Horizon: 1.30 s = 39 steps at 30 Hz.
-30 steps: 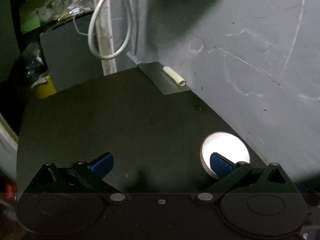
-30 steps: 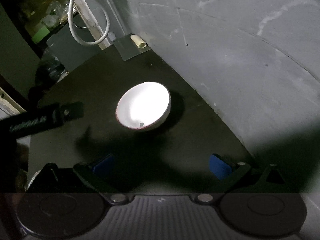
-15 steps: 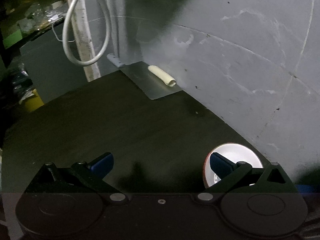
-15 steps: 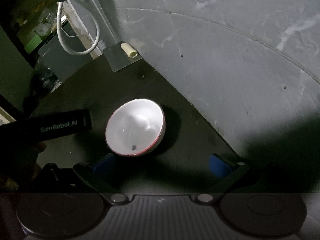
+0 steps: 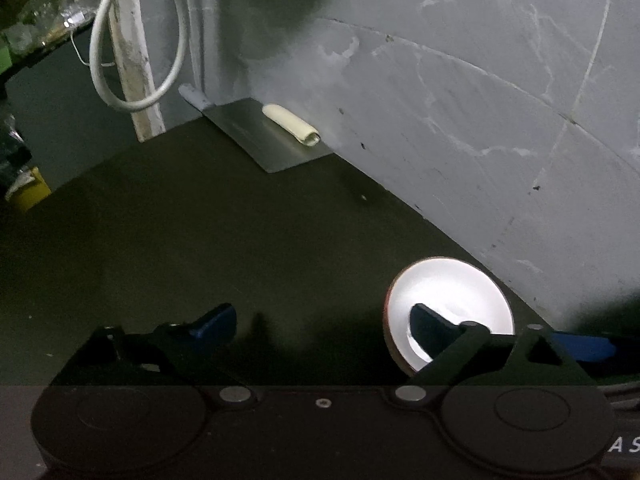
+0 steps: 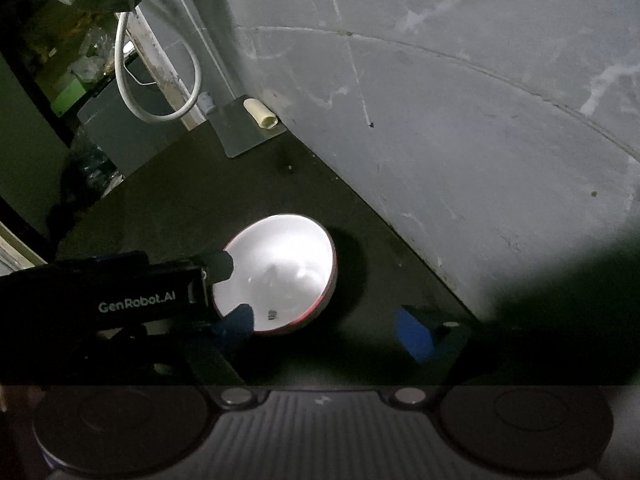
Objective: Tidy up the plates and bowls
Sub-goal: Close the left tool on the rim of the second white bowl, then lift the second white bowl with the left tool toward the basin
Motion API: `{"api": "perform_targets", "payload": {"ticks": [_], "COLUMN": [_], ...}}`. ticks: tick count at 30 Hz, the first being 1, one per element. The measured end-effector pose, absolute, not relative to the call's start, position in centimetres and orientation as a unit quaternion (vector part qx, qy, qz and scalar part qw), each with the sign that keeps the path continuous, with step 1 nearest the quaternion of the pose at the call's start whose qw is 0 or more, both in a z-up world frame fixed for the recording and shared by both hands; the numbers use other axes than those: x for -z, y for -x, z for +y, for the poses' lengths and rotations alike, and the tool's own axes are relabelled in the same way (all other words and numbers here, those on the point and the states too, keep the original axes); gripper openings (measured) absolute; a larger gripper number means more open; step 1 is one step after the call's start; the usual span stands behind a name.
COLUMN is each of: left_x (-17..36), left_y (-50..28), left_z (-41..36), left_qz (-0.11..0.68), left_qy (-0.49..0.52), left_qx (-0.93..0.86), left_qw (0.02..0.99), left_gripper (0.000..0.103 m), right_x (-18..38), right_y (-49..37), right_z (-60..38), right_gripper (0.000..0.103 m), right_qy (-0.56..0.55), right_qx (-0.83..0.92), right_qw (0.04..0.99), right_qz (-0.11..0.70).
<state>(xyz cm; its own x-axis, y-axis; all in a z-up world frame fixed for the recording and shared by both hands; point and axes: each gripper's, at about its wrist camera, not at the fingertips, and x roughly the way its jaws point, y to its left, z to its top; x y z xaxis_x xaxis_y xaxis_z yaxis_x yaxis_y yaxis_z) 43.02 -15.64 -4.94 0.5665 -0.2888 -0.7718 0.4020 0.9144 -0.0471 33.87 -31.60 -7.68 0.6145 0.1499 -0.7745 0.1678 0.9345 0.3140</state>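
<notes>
Since a second ago your left gripper (image 5: pixel 320 322) has slid toward the bowl (image 6: pixel 280 272); its right fingertip (image 5: pixel 426 322) now overlaps the white inside, where before it only covered the near rim. Your right gripper (image 6: pixel 328 324) has closed the distance too, and the bowl sits lower and larger in its view.

Bowl: white inside, red outside, upright on the dark tabletop (image 5: pixel 200 240), near the grey wall (image 5: pixel 480 120). In the right wrist view the left gripper's body comes in from the left, one finger over the bowl's rim, the other just outside it.

Left tongs: spread wide, nothing clamped. Whether the finger touches the bowl, you cannot tell.

Right tongs: also wide apart, empty; the left pad (image 6: pixel 240 322) is at the bowl's near edge, the right pad (image 6: pixel 414 332) well clear.

Far corner: metal sheet (image 5: pixel 268 140) with a cream roll (image 5: pixel 290 124) on it; white cable loop (image 5: pixel 136 52) hanging behind.
</notes>
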Motion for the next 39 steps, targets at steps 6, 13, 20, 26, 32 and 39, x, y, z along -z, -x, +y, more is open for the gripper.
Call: {"api": "perform_targets", "payload": {"ticks": [6,13,20,26,32,39], "left_x": [5.5,6.0,5.9,5.4,3.8,1.0], "left_y": [-43.5,-43.5,-42.8,-41.8,-39.9,-36.8], "left_z": [-15.9,-15.9,-16.2,-15.7,-14.5,-12.3], "left_qz": [0.439,0.453,0.458,0.455,0.439,0.412], "left_qy": [-0.051,-0.028,-0.013,-0.007,-0.001,0.006], "left_qx": [0.223,0.250,0.273,0.264,0.252,0.240], "left_qw": [0.869,0.855,0.846,0.850,0.862,0.879], "left_gripper": [0.068,0.036,0.011,0.008,0.007,0.007], "right_x": [7.7,8.1,7.9,7.6,6.2,3.6], "right_y": [-34.0,-34.1,-34.0,-33.5,-32.0,-29.4], "right_z": [-31.5,-31.6,-31.0,-30.9,-30.3,-29.1], "right_gripper": [0.067,0.048,0.023,0.017,0.016,0.016], "right_qy": [-0.173,-0.174,-0.156,-0.151,-0.147,-0.139], "right_qx": [0.006,0.001,-0.013,-0.017,-0.031,-0.053], "right_qw": [0.884,0.886,0.896,0.898,0.906,0.917], "right_qz": [0.435,0.429,0.416,0.413,0.395,0.371]}}
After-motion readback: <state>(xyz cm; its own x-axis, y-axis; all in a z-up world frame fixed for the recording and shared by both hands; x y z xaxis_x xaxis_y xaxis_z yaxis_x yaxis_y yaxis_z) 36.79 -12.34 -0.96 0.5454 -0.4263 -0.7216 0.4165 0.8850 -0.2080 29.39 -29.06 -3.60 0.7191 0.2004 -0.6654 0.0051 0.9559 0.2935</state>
